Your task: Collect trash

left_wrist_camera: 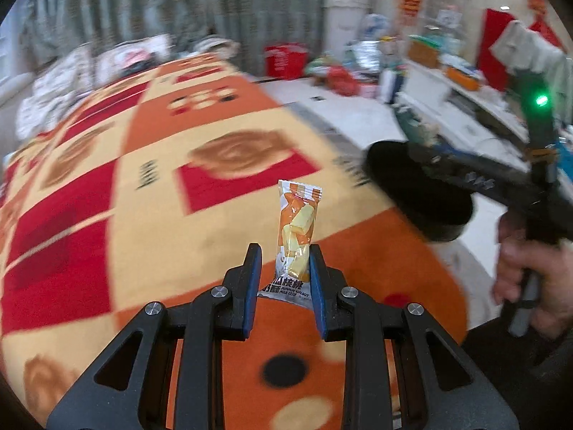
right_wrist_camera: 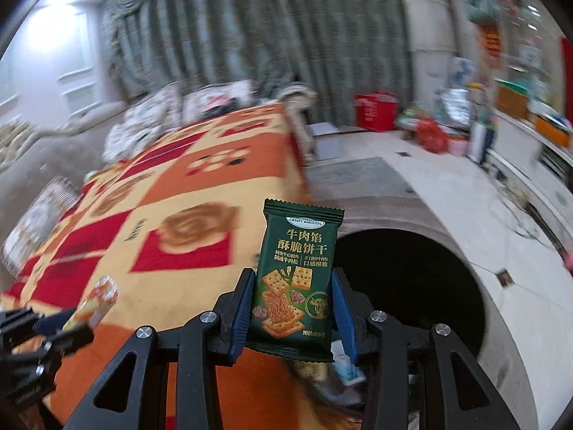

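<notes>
Orange and white, the small snack wrapper [left_wrist_camera: 295, 229] stands upright in the left gripper [left_wrist_camera: 284, 279], whose blue-padded jaws are narrowed around its lower end, above the orange, red and cream patterned cloth [left_wrist_camera: 143, 215]. The right gripper [right_wrist_camera: 292, 308] clamps a dark green biscuit packet [right_wrist_camera: 297, 276] between its pads, beside the dark mouth of a round bin [right_wrist_camera: 412, 279] on the pale floor [right_wrist_camera: 465, 197].

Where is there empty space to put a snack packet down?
The patterned tablecloth is bare between the heap of cushions at its far end and the two grippers. The white floor is open beside it. The far corner near the red bin is cluttered.
</notes>
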Demonstrator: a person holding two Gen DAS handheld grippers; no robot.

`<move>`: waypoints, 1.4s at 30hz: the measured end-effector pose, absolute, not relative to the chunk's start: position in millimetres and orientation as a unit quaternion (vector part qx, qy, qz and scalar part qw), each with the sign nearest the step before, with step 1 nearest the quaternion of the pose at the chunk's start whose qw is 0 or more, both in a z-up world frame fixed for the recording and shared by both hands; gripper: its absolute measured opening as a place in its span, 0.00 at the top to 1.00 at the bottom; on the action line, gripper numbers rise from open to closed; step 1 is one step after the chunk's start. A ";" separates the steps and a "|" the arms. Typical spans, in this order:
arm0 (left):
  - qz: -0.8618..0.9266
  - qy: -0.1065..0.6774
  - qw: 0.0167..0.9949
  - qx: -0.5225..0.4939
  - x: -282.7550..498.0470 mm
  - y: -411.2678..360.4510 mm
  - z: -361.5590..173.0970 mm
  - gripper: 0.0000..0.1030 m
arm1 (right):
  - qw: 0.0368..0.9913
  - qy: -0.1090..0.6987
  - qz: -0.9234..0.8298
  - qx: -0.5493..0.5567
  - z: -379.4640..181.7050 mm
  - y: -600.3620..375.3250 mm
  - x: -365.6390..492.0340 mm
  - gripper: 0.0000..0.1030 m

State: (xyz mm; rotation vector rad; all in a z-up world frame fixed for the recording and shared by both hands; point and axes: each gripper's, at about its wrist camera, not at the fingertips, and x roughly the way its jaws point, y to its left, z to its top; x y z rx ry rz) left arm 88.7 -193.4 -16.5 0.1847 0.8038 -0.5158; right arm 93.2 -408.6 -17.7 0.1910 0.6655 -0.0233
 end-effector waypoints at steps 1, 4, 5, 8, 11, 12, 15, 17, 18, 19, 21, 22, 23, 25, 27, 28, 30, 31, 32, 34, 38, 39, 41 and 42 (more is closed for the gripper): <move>-0.263 0.383 0.881 0.092 91.3 -203.3 -13.3 0.77 | 0.940 0.327 -0.029 0.099 -18.5 -416.2 92.0 0.61; -0.295 0.372 0.875 0.100 101.2 -232.0 -6.2 0.77 | 0.931 0.342 -0.085 0.098 -23.7 -433.6 89.7 0.61; -0.304 0.369 0.872 0.104 107.1 -244.7 -4.4 0.77 | 0.925 0.352 -0.101 0.104 -27.9 -441.2 89.4 0.61; -0.332 0.378 0.858 0.107 122.0 -272.6 -3.8 0.77 | 0.917 0.359 -0.124 0.125 -32.3 -459.0 86.1 0.61; -0.346 0.389 0.845 0.121 137.6 -304.1 -8.7 0.77 | 0.916 0.358 -0.125 0.133 -32.7 -466.6 82.1 0.61; -0.350 0.393 0.841 0.126 141.4 -314.1 -12.0 0.77 | 0.915 0.359 -0.123 0.132 -33.3 -467.3 81.4 0.61; -0.358 0.402 0.832 0.134 148.1 -335.7 -24.8 0.77 | 0.914 0.365 -0.123 0.130 -35.5 -469.4 80.5 0.61; -0.360 0.409 0.828 0.133 150.0 -344.6 -33.1 0.77 | 0.910 0.370 -0.124 0.137 -38.4 -472.9 81.5 0.61; -0.361 0.412 0.826 0.132 150.3 -345.1 -37.7 0.77 | 0.909 0.372 -0.125 0.141 -40.7 -473.7 83.5 0.61; -0.360 0.414 0.826 0.133 150.8 -346.6 -40.8 0.77 | 0.907 0.375 -0.127 0.146 -42.9 -477.0 83.2 0.61; -0.356 0.418 0.825 0.134 154.2 -350.0 -47.3 0.77 | 0.902 0.381 -0.129 0.155 -46.5 -481.2 84.9 0.61; -0.355 0.421 0.824 0.134 156.0 -351.4 -49.6 0.77 | 0.900 0.383 -0.131 0.160 -48.2 -484.0 84.9 0.61; -0.354 0.422 0.824 0.133 158.4 -352.6 -51.4 0.77 | 0.900 0.384 -0.133 0.161 -48.7 -485.9 84.7 0.61; -0.352 0.423 0.824 0.131 161.3 -354.8 -54.0 0.77 | 0.898 0.385 -0.134 0.167 -50.8 -490.3 84.2 0.61; -0.352 0.424 0.824 0.128 163.7 -356.6 -55.4 0.77 | 0.896 0.386 -0.133 0.174 -52.0 -492.8 83.3 0.61; -0.353 0.424 0.824 0.128 164.5 -357.8 -55.6 0.77 | 0.896 0.386 -0.133 0.175 -52.4 -493.0 83.1 0.61; -0.353 0.421 0.825 0.129 165.1 -360.2 -55.6 0.76 | 0.895 0.386 -0.130 0.180 -53.0 -492.7 83.5 0.61; -0.355 0.422 0.824 0.129 166.9 -361.4 -56.6 0.74 | 0.896 0.385 -0.128 0.184 -52.8 -493.0 83.8 0.61; -0.356 0.425 0.822 0.129 168.3 -362.4 -57.5 0.71 | 0.896 0.384 -0.129 0.184 -52.7 -493.4 85.1 0.61; -0.350 0.424 0.824 0.133 167.2 -363.1 -58.3 0.46 | 0.895 0.384 -0.133 0.183 -52.1 -493.0 85.5 0.60; -0.338 0.413 0.836 0.125 168.2 -351.4 -54.5 0.43 | 0.895 0.377 -0.141 0.190 -51.6 -496.6 83.8 0.58; -0.333 0.414 0.839 0.118 169.7 -346.0 -52.7 0.43 | 0.895 0.376 -0.146 0.190 -50.8 -497.3 83.1 0.58; -0.325 0.409 0.845 0.112 170.4 -335.4 -48.3 0.43 | 0.896 0.370 -0.150 0.192 -48.6 -498.0 82.2 0.58; -0.320 0.407 0.848 0.109 170.1 -327.8 -45.0 0.43 | 0.897 0.366 -0.150 0.195 -46.9 -497.6 81.5 0.58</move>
